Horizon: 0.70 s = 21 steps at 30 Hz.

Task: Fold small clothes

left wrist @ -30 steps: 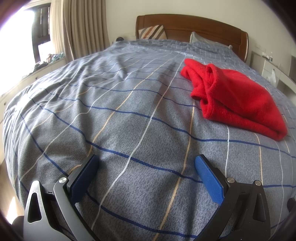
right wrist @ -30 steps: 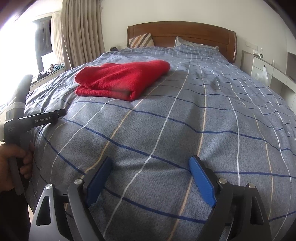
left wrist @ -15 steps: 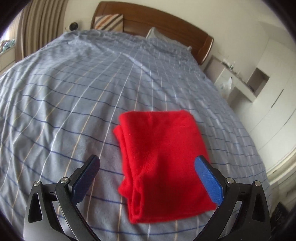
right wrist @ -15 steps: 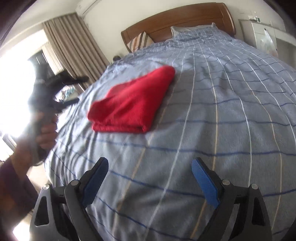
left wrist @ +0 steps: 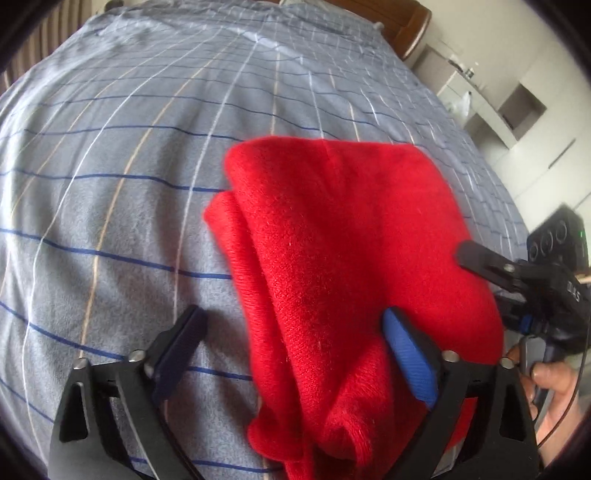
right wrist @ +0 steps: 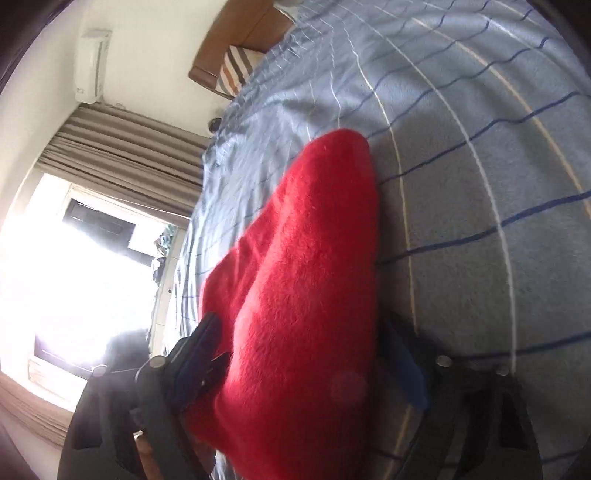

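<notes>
Both grippers closing around a folded red garment (left wrist: 351,258) on the bed (left wrist: 129,166).

The garment is lying near the bed's foot, long axis running toward the headboard (left wrist: 402,18). Left gripper (left wrist: 295,354) and right gripper (right wrist: 306,362) fingers are narrowing, cloth between them, not yet clamped.

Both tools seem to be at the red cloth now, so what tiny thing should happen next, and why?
Probably finish closing both tools. The left tool and right tool are each closing with an edge of the folded red garment between their blue pads, but neither visibly pinches it yet, and it lies on the checked bedspread.
</notes>
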Motion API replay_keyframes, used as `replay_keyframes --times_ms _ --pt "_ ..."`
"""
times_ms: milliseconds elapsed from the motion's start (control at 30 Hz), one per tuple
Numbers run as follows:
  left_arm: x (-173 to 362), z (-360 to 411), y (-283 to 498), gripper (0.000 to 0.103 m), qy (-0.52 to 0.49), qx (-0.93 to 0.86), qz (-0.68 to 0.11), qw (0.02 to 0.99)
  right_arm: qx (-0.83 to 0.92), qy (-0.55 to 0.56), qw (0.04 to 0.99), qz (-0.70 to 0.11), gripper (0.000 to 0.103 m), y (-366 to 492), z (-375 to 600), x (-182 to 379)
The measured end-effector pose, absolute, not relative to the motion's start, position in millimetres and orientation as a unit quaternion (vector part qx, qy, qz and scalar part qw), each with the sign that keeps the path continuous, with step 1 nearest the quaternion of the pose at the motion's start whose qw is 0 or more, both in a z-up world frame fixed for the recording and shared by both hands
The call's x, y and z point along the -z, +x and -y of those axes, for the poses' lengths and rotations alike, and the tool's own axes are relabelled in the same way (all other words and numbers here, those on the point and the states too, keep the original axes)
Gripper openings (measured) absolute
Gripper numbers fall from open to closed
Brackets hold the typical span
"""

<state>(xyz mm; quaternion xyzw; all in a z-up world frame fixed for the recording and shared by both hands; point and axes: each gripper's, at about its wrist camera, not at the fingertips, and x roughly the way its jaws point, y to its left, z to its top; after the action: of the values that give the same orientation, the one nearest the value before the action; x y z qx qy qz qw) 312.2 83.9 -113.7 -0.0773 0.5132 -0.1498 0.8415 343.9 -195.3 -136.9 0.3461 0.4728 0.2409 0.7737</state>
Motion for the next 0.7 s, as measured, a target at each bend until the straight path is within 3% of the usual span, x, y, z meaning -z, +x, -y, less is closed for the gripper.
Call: replay_keyframes --times_ms 33,67,100,200,267,467,533,600,667,700 --pt "113.6 -78.8 310.7 0.059 -0.068 0.158 -0.511 0.842 -0.233 0.312 0.784 -0.484 0.054 346.1 182.4 136.9" --pt "113.4 -75.6 308.0 0.039 -0.069 0.164 -0.510 0.842 -0.223 0.265 0.800 -0.490 0.044 344.8 168.8 134.5" --pt "112.2 -74.7 305.7 0.029 -0.076 0.165 -0.507 0.843 -0.209 0.205 0.822 -0.489 0.042 341.3 154.6 128.0" --pt "101.9 -76.9 298.1 0.023 -0.086 0.151 -0.492 0.853 -0.187 0.060 0.877 -0.438 0.035 317.8 121.6 104.4" --pt "84.5 -81.2 292.1 0.023 -0.090 0.150 -0.473 0.863 -0.187 0.037 0.893 -0.408 0.033 305.2 113.2 89.3" --pt "8.6 -90.3 280.8 0.024 -0.078 0.169 -0.407 0.894 -0.218 0.063 0.922 -0.314 0.033 292.8 117.0 17.1" --pt "6.3 -92.4 287.2 0.033 -0.073 0.170 -0.418 0.890 -0.228 0.079 0.921 -0.307 0.036 295.4 122.3 1.6" --pt "30.1 -98.3 292.3 0.066 -0.067 0.148 -0.463 0.872 -0.233 0.099 0.906 -0.339 0.047 306.8 128.2 6.7" --pt "59.5 -107.9 282.1 0.069 -0.052 0.109 -0.495 0.860 -0.221 0.103 0.886 -0.394 0.075 311.7 137.8 32.2" --pt "69.4 -111.4 270.4 0.069 -0.043 0.095 -0.500 0.860 -0.210 0.097 0.880 -0.416 0.079 306.1 146.5 47.6"
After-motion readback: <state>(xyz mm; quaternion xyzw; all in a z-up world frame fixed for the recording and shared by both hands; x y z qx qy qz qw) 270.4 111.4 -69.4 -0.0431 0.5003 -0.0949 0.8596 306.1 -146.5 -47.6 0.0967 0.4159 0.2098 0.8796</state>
